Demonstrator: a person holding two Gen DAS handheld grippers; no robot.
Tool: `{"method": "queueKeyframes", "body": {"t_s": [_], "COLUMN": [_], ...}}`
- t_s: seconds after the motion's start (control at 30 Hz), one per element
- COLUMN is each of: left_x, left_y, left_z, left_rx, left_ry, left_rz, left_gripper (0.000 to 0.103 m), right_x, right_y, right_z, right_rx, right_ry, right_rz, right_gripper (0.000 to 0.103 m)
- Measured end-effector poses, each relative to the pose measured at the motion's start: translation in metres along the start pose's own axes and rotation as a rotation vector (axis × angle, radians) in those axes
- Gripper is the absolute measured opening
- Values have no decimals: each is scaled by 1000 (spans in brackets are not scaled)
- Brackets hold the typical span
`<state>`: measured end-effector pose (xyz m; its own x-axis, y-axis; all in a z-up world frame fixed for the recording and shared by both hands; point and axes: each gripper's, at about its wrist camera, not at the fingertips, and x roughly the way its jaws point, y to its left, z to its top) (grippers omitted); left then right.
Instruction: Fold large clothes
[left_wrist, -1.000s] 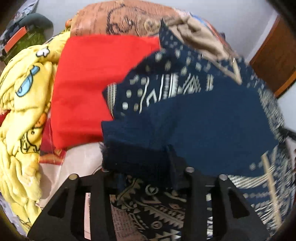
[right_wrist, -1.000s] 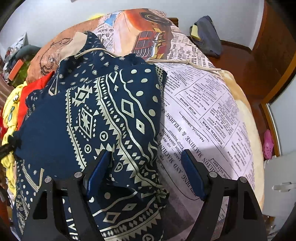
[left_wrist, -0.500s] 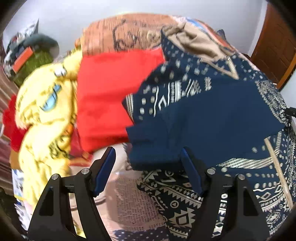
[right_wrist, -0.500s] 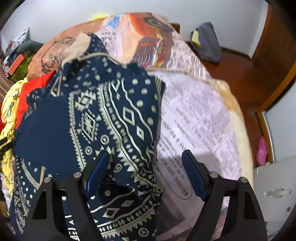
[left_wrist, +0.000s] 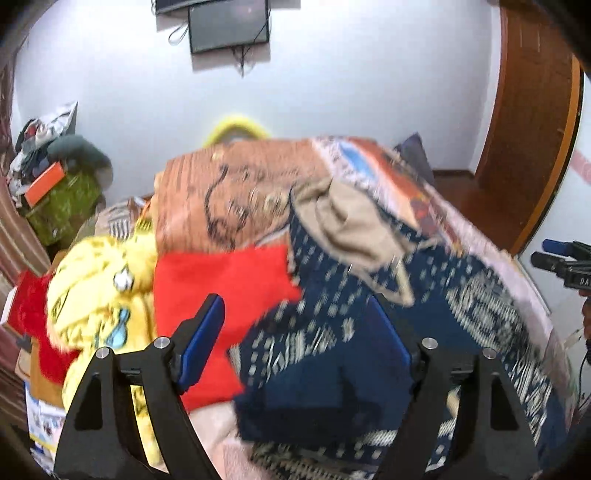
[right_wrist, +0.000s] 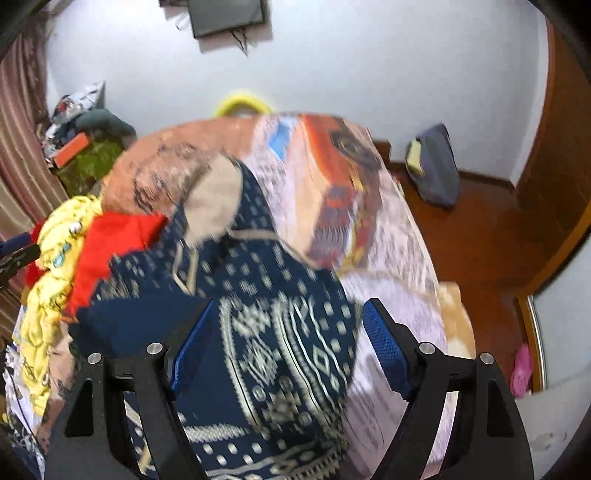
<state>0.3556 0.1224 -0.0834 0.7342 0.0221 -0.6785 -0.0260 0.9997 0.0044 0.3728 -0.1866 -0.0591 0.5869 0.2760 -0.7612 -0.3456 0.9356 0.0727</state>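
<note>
Both hand-held grippers hang over the bed with nothing in them. Our left hand-held gripper has just been opening, and nothing sits between its blue pads; the cloth only shows behind them. Our right hand-held gripper is spread wide too, with the patterned cloth lying below the gap, not pinched.

The navy patterned garment lies on the bed, folded partly over itself, its beige-lined top end pointing toward the far wall. A red cloth touches its left edge, and a yellow blanket is heaped beyond that.

We judge that one fold has been laid and the next one waits. To do it well, we should pick two corners on the same edge, one per hand-held gripper, pinch only the top layer, and keep clear of the red cloth so it does not come along. Lifting both corners level should keep the fold line straight.

Our left view shows the plain dark folded flap and how closely the red cloth crowds it. Our right view shows instead the garment's free right edge against the printed bedsheet, the wooden floor and a dark bag by the wall. Both views are blurred.
</note>
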Motion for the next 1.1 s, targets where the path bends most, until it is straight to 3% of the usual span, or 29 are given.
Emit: {"method": "queueKeyframes", "body": {"t_s": [0.2,0.33,0.57,0.87,0.93,1.0,1.1], "left_x": [26,57,141,242,256,273,292], "left_y": [-13,-14,-3,12,11,11,12], "left_z": [30,40,48,35,31,25,16], "left_rx": [-5,-18,-102,-225,-248,-283,-317], "left_ry": [-21,6,131,288,309,345,383], "left_rz": [-26,-43,-97,-156,-192,-236,-194], "left_gripper": [80,81,81,80,76,65,60], "right_x": [12,39,116,211,227,239,245], "right_y": [19,28,36,39,40,39,37], "right_z": [37,55,76,85,85,84,78], "right_rx": [-30,-40,-26,9,10,10,-21], "right_ry": [-62,-55,65,210,225,245,222], "right_rz": [31,39,50,67,68,53,32], "right_gripper": [79,79,79,79,79,78,76]}}
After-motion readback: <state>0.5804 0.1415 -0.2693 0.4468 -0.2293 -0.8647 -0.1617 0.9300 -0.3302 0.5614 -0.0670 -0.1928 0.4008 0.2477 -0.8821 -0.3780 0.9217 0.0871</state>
